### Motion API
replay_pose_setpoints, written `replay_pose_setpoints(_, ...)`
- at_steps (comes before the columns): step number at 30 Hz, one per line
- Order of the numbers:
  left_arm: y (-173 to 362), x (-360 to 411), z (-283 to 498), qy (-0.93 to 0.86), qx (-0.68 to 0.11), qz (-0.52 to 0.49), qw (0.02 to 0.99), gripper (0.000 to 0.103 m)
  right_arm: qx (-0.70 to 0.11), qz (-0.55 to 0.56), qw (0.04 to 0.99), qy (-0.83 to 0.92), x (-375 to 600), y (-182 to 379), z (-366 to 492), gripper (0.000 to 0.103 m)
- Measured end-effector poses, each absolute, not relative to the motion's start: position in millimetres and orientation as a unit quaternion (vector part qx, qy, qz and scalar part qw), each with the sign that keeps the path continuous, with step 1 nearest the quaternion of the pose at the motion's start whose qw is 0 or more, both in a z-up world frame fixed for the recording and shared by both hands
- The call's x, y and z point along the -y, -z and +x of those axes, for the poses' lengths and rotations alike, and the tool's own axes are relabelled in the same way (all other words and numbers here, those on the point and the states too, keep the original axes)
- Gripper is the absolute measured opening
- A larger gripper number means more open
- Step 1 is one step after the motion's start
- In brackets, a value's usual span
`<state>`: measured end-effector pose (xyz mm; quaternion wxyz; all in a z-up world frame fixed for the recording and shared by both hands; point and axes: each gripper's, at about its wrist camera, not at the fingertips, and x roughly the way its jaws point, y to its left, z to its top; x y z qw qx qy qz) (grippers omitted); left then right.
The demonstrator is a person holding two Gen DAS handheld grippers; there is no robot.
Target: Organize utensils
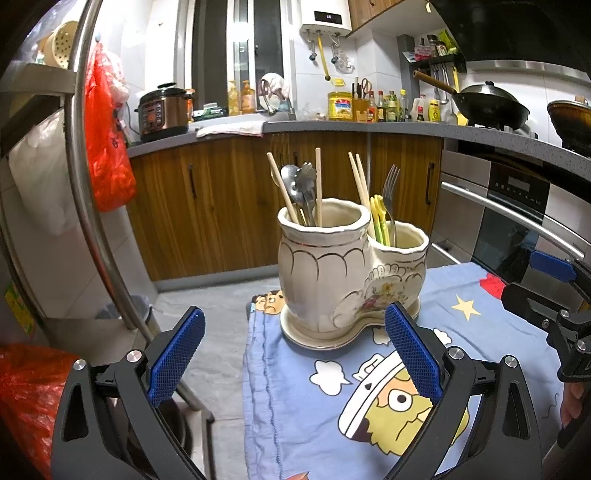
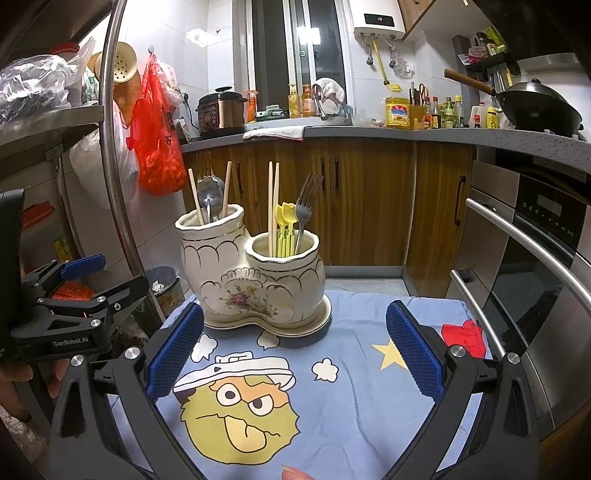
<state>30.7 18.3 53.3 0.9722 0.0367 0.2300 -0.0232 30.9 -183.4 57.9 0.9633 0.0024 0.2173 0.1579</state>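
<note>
Both tools spread wide, grasping nothing: left tool (image 1: pixel 295 354), right tool (image 2: pixel 295 350). Utensils (image 2: pixel 284 218) all upright in ceramic holder (image 2: pixel 255 280) on clothed counter (image 2: pixel 351 387); seemingly finished, or sorting unstarted.

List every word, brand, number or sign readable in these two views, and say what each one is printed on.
"GenRobot.AI": on the black body of the left gripper, seen from the right wrist view.
Water heater display: lit digits, too blurred to read.
Yellow oil bottle label: too small to read.
Pressure cooker panel: unreadable.
Oven control panel: symbols too small.
</note>
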Motion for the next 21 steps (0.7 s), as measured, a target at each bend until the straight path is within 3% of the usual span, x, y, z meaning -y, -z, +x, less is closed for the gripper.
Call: replay_pose_setpoints(21,-52.3,-22.3,35.4,0.031,-0.238,0.037,0.970,0.097,-0.222,-0.001,0.961,-0.163,181.4,-51.8,27.3,0.098)
